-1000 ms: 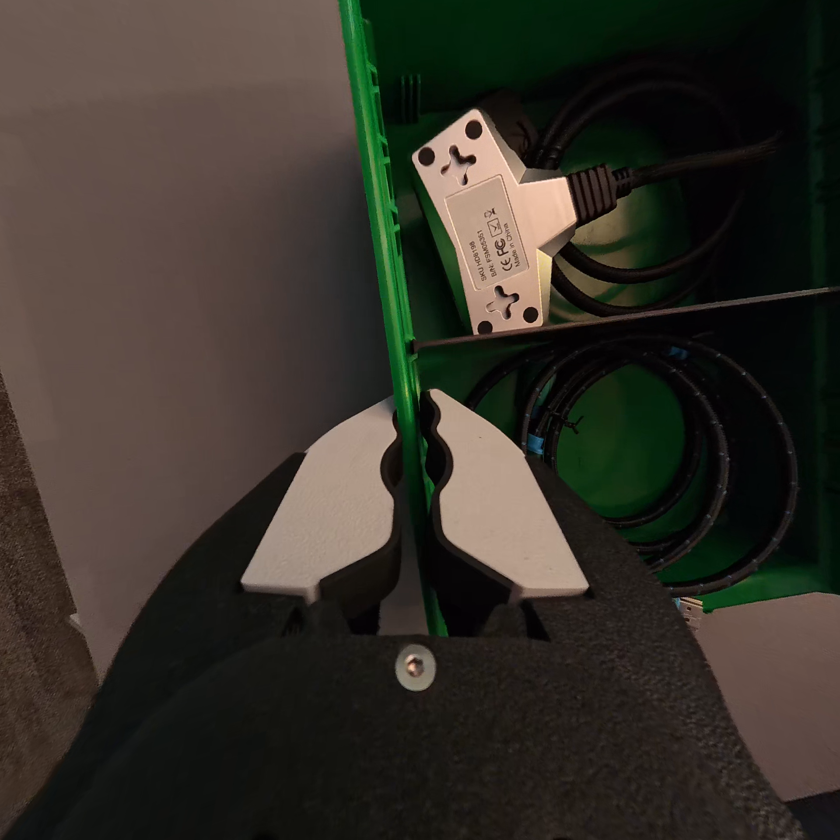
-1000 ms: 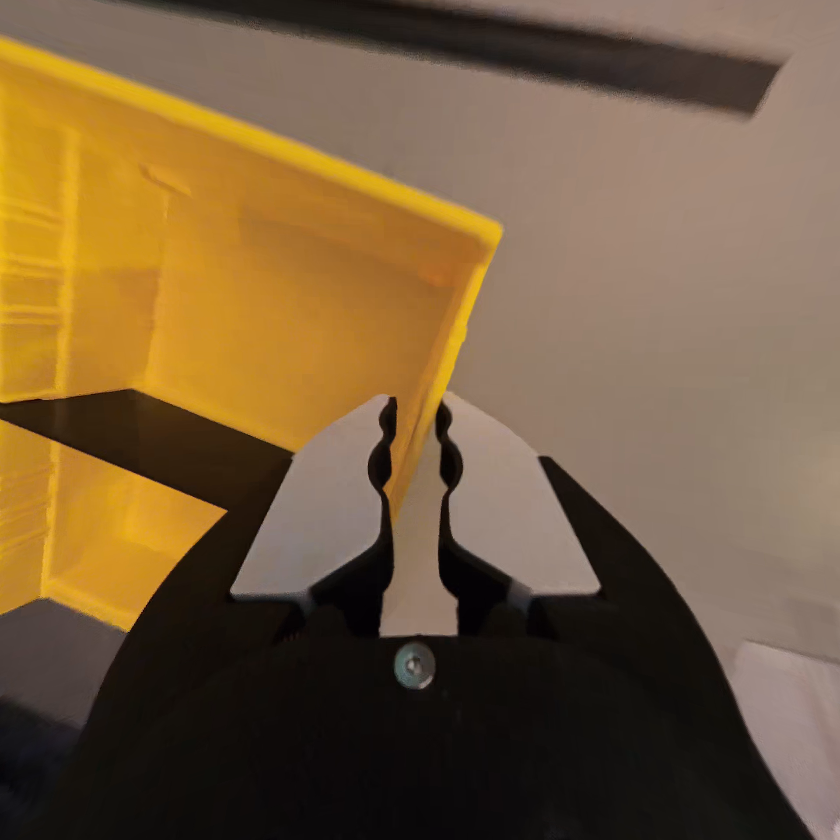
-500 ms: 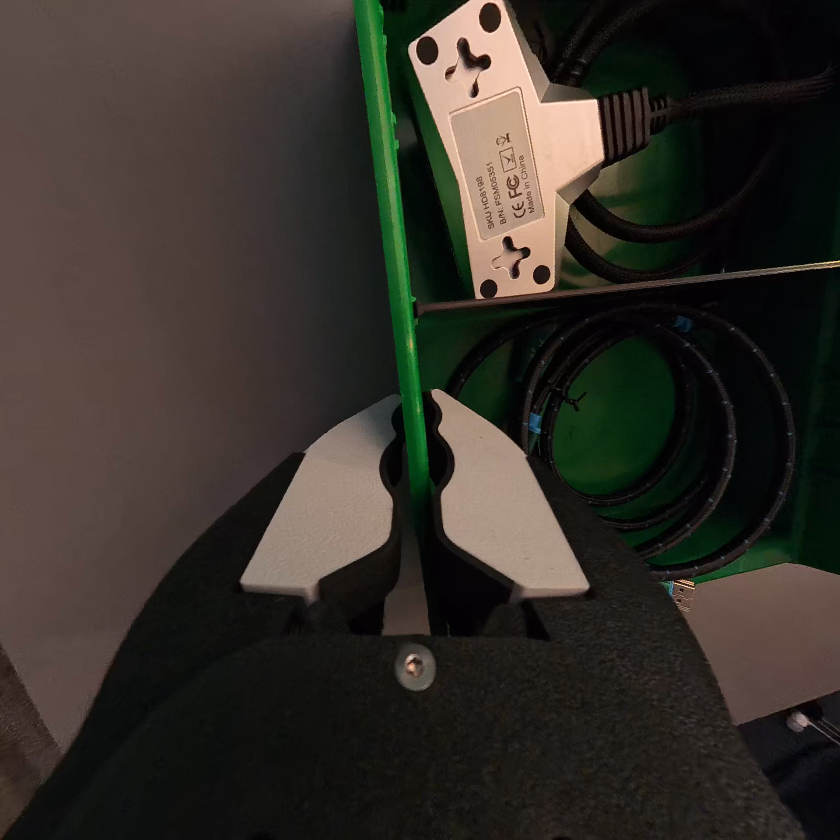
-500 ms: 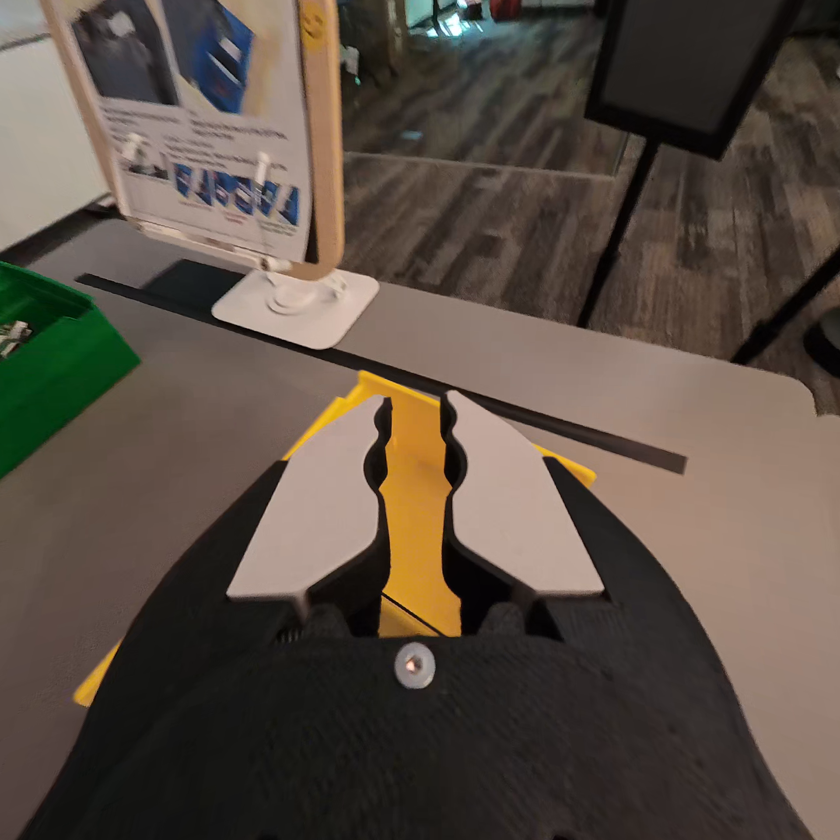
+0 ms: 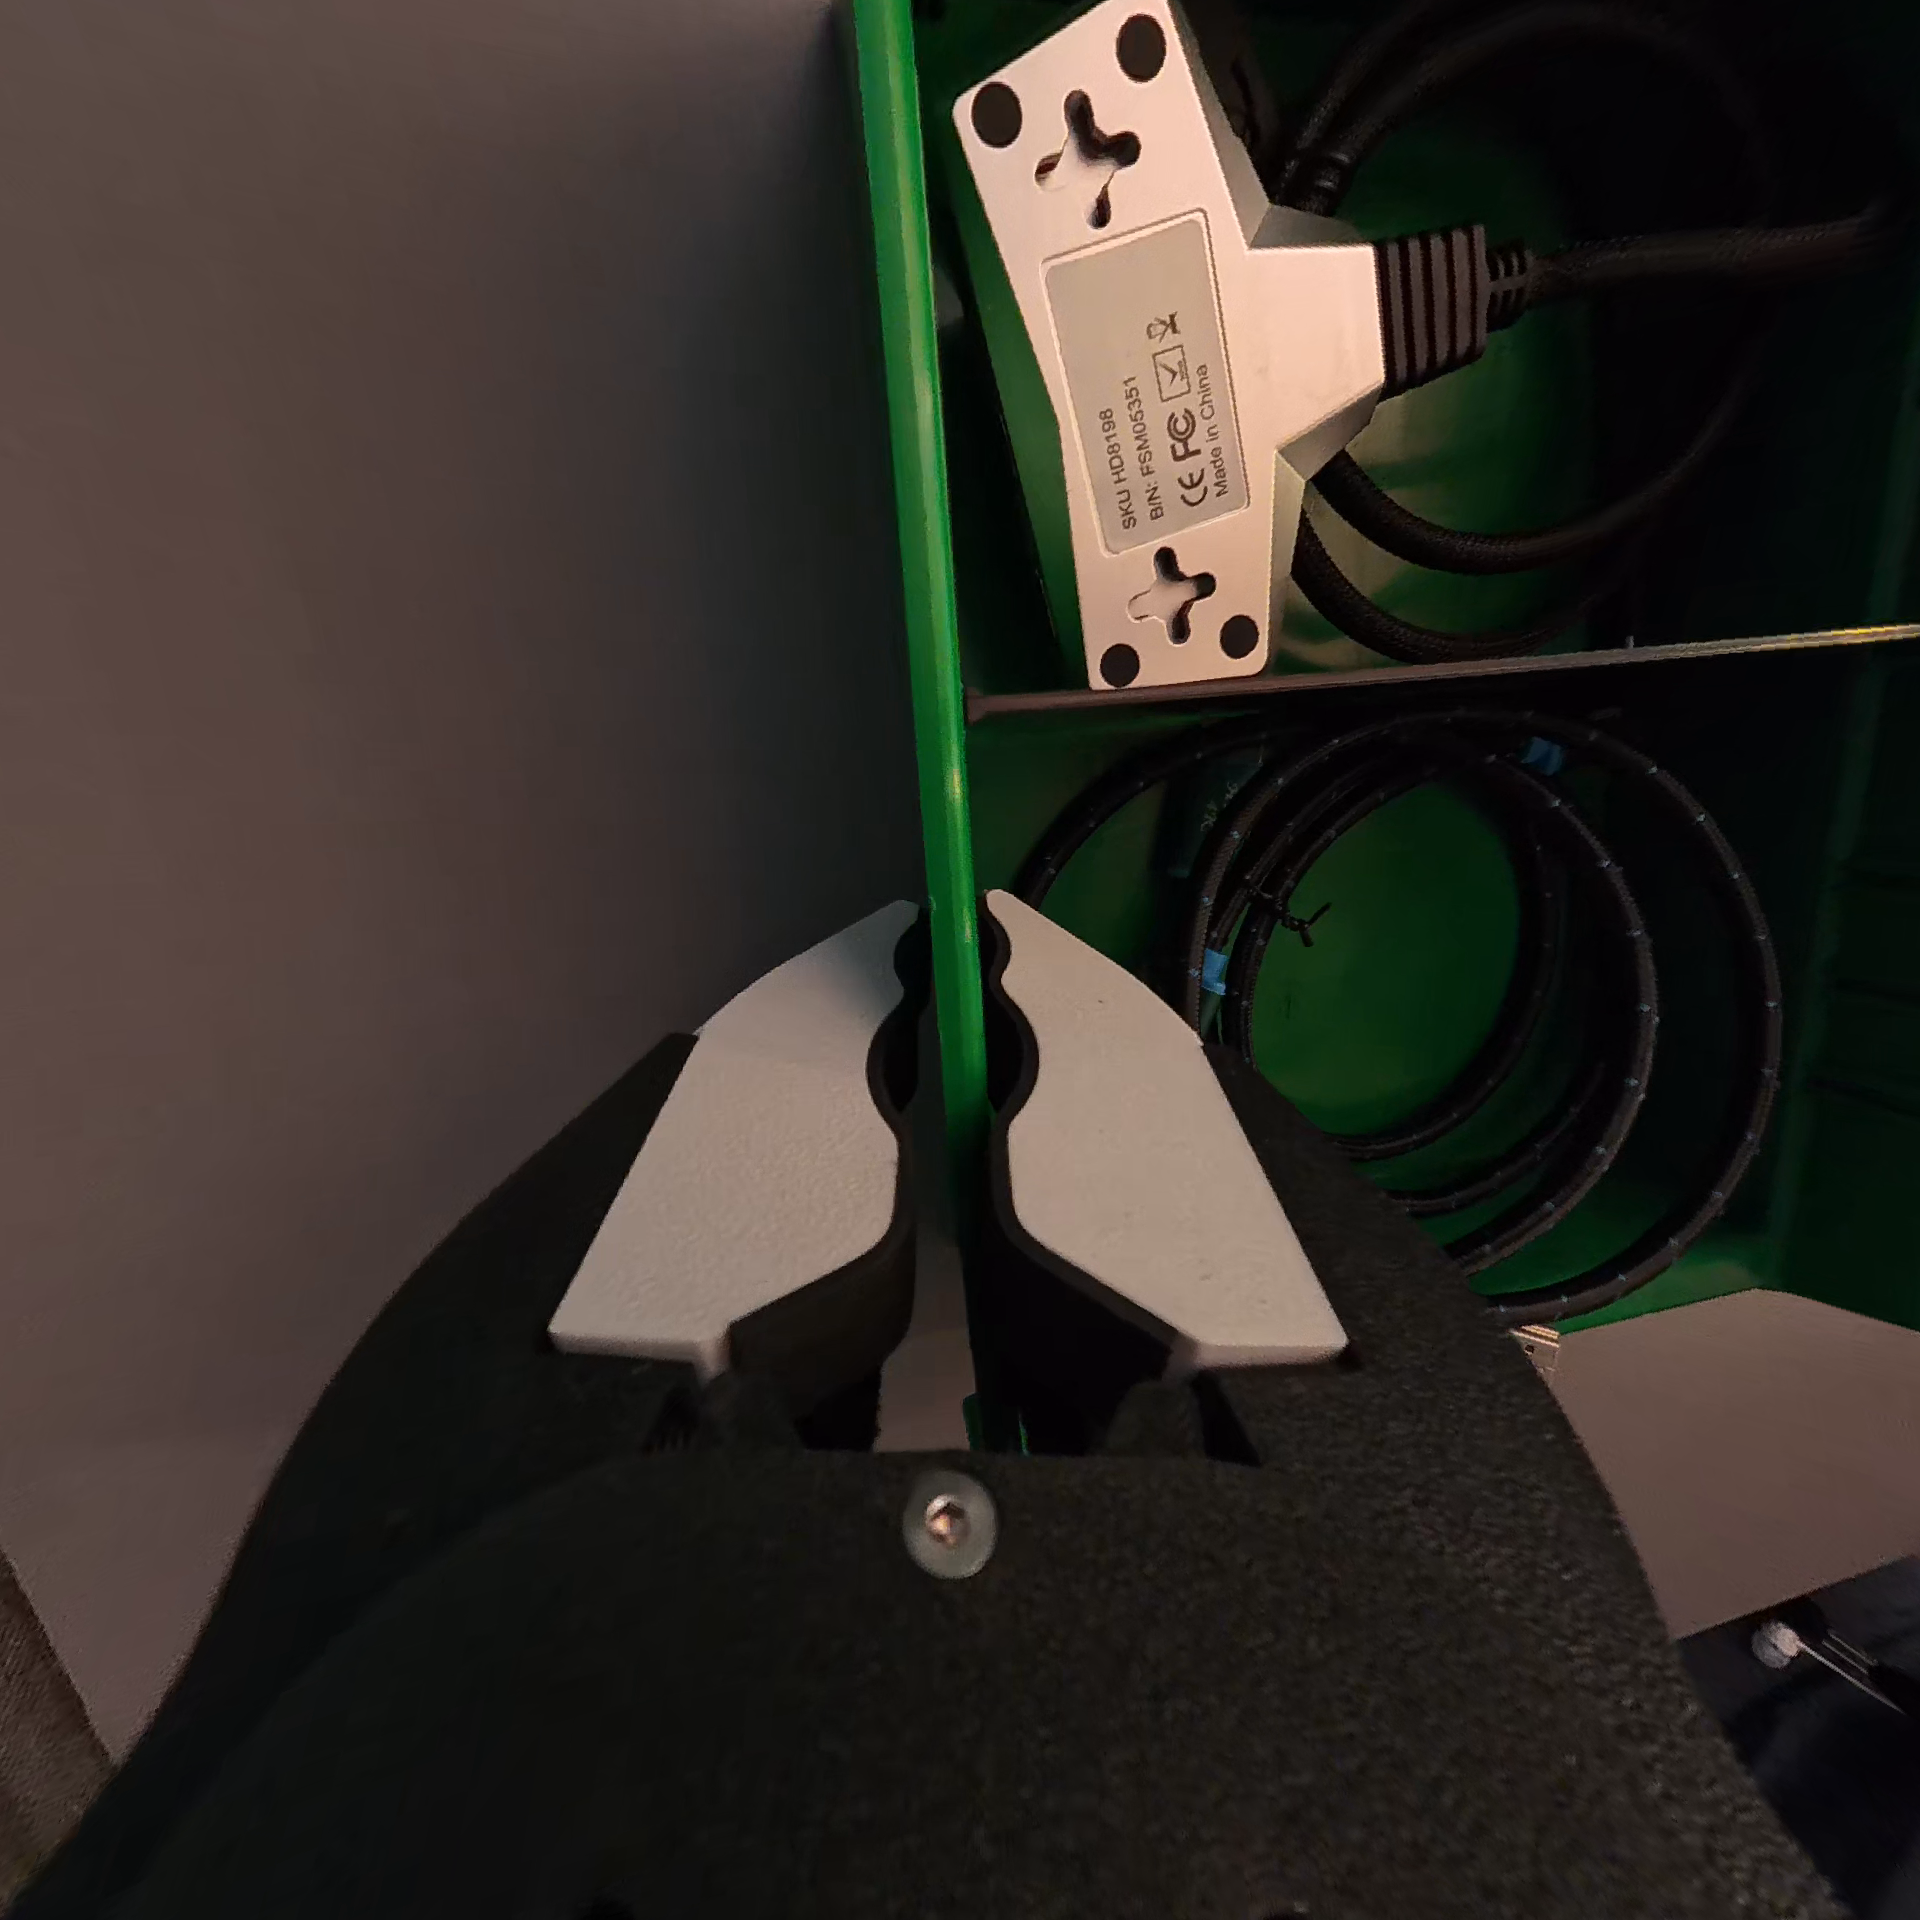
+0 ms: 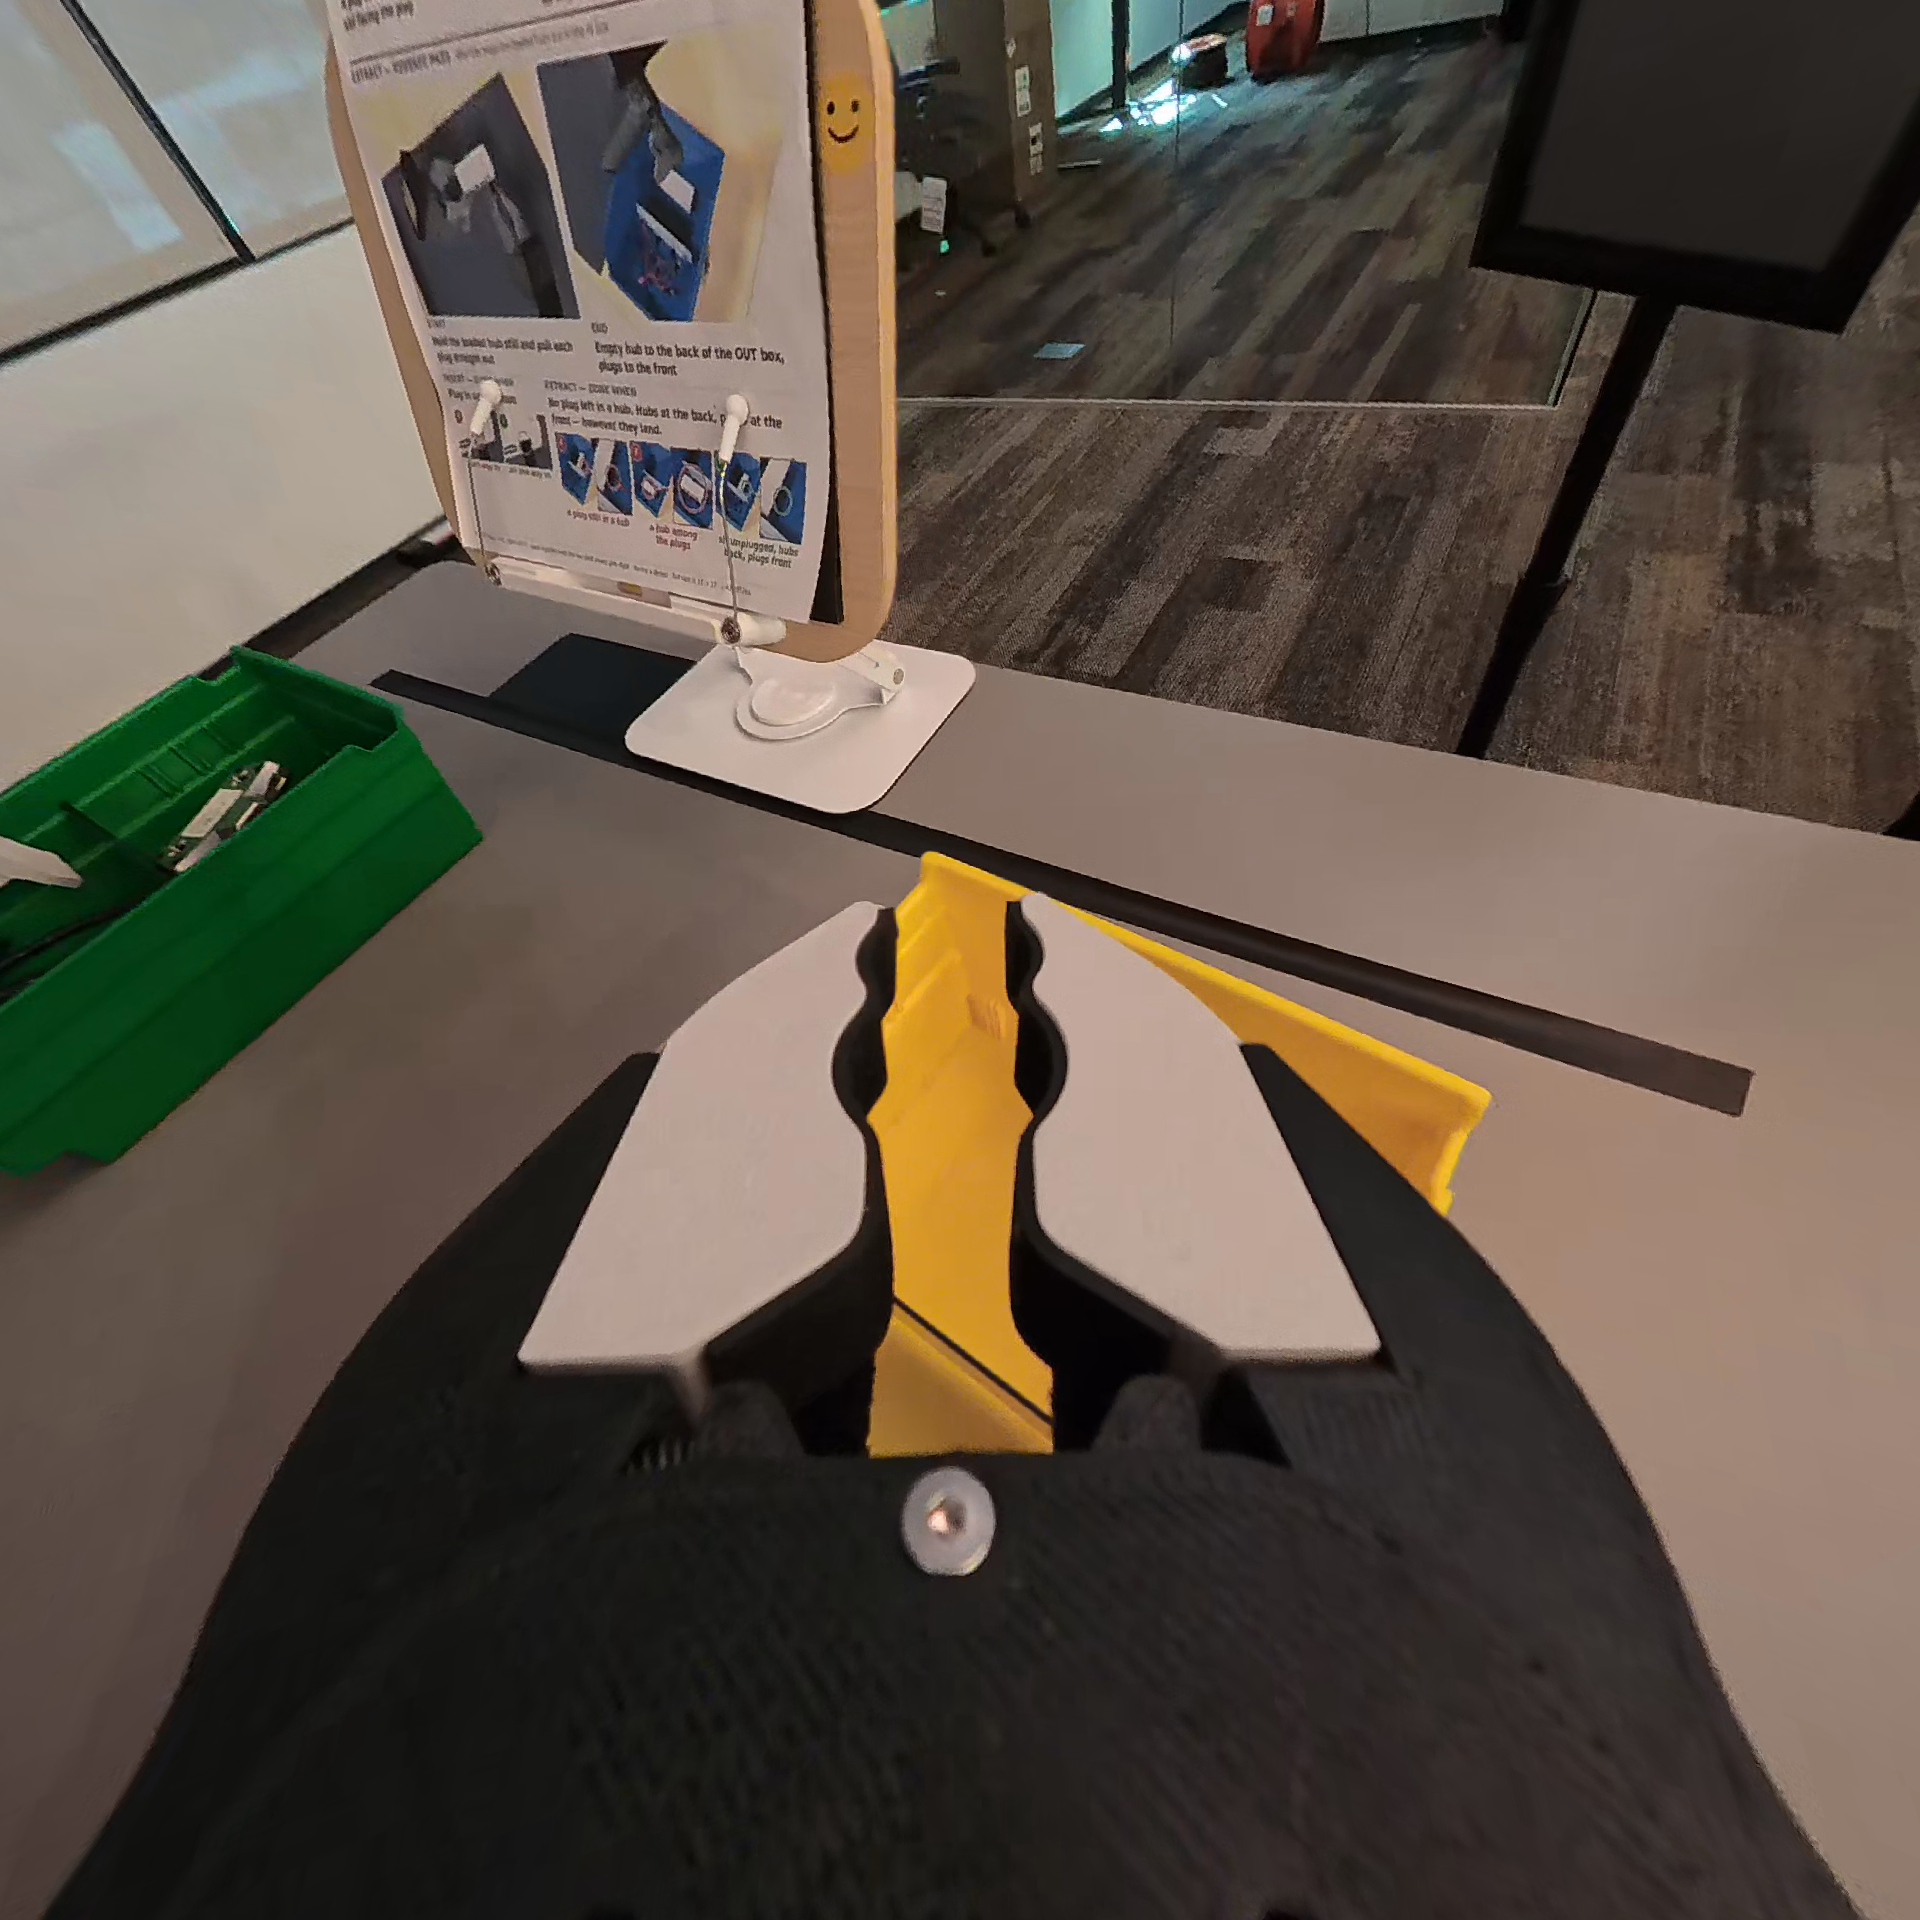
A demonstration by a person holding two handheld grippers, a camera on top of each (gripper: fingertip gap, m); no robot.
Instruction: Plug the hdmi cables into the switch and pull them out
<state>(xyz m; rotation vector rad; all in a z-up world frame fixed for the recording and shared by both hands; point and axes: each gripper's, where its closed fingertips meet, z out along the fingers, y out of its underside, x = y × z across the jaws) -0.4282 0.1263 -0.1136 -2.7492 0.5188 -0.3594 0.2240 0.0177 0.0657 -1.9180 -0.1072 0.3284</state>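
On the grey worktop (image 6: 1351, 852), my left tool (image 5: 951, 914) pinches the green bin (image 5: 914, 520) wall; right tool (image 6: 951, 914), narrow, hovers over the yellow bin (image 6: 1340, 1070). A tug could tip the switch (image 5: 1132, 343) beyond that wall.

We see a grey counter (image 6: 1351, 862) w/ a black strip (image 6: 1351, 987) across it, dark wood-plank floor (image 6: 1195, 499) beyond, glass partition (image 6: 125, 156) at left, dim light.

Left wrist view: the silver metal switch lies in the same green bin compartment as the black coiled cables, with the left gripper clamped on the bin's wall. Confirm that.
One thing is wrong. In the left wrist view a black divider separates them: the silver metal switch lies in the far compartment, the black coiled cables in the near one. The left gripper is indeed clamped on the green bin's wall.
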